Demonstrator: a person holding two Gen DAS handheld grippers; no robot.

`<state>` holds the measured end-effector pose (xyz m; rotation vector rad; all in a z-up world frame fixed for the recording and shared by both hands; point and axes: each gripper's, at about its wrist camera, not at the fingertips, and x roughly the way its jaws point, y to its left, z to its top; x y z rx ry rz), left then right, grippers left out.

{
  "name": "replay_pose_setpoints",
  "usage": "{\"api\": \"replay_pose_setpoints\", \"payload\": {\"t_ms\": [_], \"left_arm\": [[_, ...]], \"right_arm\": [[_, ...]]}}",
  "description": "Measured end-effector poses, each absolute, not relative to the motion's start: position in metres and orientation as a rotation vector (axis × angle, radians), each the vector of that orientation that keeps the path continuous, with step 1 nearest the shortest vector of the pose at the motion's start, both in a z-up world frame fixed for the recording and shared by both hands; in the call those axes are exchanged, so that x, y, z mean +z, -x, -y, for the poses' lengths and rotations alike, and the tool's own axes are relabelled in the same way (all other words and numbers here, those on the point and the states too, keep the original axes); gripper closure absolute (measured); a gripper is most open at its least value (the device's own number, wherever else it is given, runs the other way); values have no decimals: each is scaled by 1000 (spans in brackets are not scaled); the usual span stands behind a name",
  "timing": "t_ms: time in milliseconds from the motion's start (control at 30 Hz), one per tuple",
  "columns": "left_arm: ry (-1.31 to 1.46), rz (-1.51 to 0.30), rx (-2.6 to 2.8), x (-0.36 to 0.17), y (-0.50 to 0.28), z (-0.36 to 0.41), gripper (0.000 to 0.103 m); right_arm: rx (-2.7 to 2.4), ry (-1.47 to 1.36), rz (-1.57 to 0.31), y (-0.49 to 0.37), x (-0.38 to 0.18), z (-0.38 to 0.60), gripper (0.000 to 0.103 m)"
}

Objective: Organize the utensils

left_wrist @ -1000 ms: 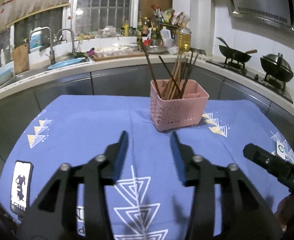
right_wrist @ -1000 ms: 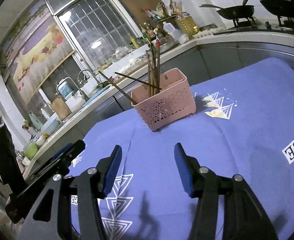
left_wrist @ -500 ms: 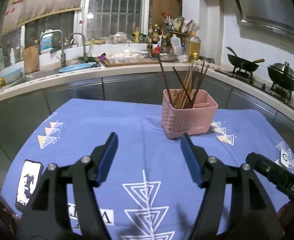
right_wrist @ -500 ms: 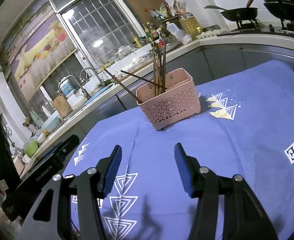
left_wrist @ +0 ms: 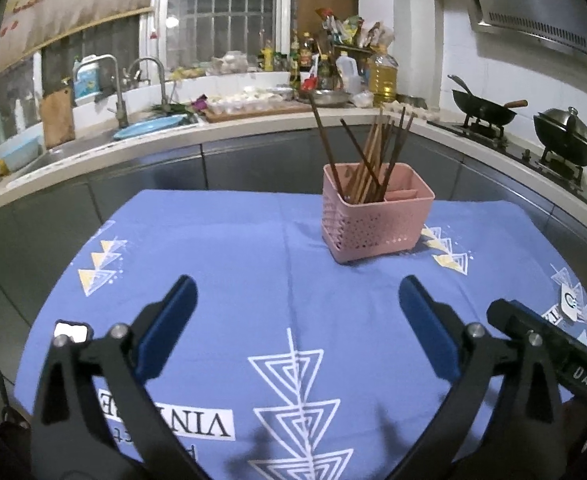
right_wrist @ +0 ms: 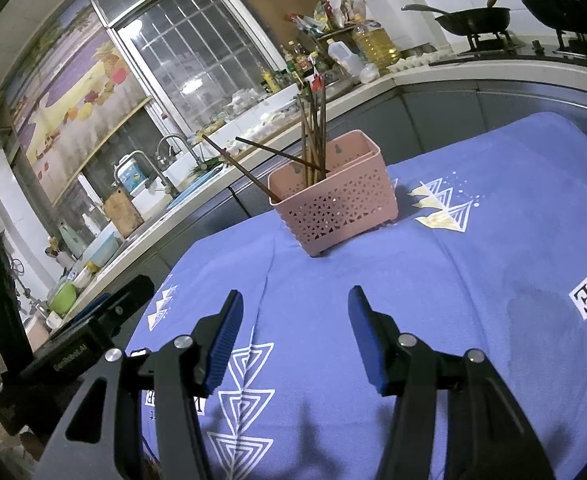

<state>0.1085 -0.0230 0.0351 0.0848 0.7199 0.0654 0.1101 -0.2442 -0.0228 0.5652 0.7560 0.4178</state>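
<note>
A pink perforated basket (left_wrist: pixel 367 226) (right_wrist: pixel 339 204) stands on the blue patterned tablecloth (left_wrist: pixel 233 248) (right_wrist: pixel 493 248), with several brown chopsticks (left_wrist: pixel 373 156) (right_wrist: pixel 313 128) leaning in its left compartment. My left gripper (left_wrist: pixel 295 288) hovers over the cloth well short of the basket, its jaws opening wide with nothing between them. My right gripper (right_wrist: pixel 295 300) also hangs above the cloth in front of the basket, open and empty. The body of the other gripper shows at the right edge of the left wrist view and at the left edge of the right wrist view.
A phone (left_wrist: pixel 71 332) lies on the cloth at the near left. Behind the table runs a curved counter with a sink (left_wrist: pixel 133 120), bottles and an oil jug (left_wrist: pixel 381 76). A wok (left_wrist: pixel 481 110) and a lidded pot (left_wrist: pixel 565 136) sit on the stove at right.
The left gripper's jaws have spread from a narrow gap to wide open, and its view has lifted slightly. The right gripper has kept still at the same opening.
</note>
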Motion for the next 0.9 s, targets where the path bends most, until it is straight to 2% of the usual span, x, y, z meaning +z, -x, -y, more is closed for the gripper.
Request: {"api": "replay_pose_setpoints", "payload": {"t_ms": [900], "left_arm": [[-106,-747,193,29,-115,16,6]], "right_arm": [[409,-579,-767,-107,-26,247,47]]}}
